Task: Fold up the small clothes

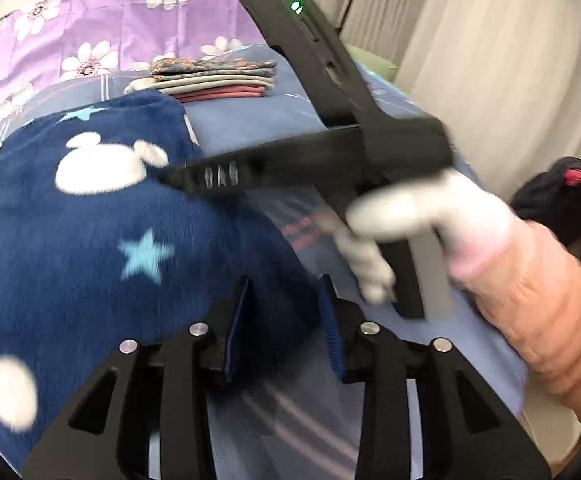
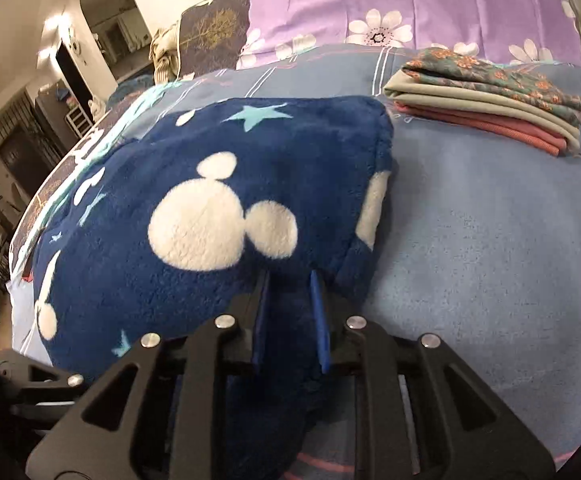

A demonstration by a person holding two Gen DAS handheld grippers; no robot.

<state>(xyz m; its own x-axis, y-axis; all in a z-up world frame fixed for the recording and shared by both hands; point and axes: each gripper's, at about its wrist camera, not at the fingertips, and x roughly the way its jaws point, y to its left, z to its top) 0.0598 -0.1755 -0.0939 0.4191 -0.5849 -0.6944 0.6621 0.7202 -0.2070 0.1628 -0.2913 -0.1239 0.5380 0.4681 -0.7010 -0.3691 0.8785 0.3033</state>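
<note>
A dark blue fleece garment (image 2: 194,208) with white mouse-head shapes and pale stars lies bunched on the bed. My right gripper (image 2: 289,312) is shut on its near edge, and the fleece runs down between the blue pads. In the left wrist view the same fleece (image 1: 90,240) fills the left half. My left gripper (image 1: 286,320) stands at its right edge with its pads apart and dark fleece between them, not squeezed. The right gripper (image 1: 194,178) crosses that view, blurred, held by a white-gloved hand (image 1: 390,216).
A stack of folded clothes (image 2: 490,108) sits at the back right on the blue bedsheet (image 2: 490,260), below a purple floral cover (image 2: 410,0). An orange sleeve (image 1: 550,320) comes in from the right. A pale curtain (image 1: 490,60) hangs beyond the bed.
</note>
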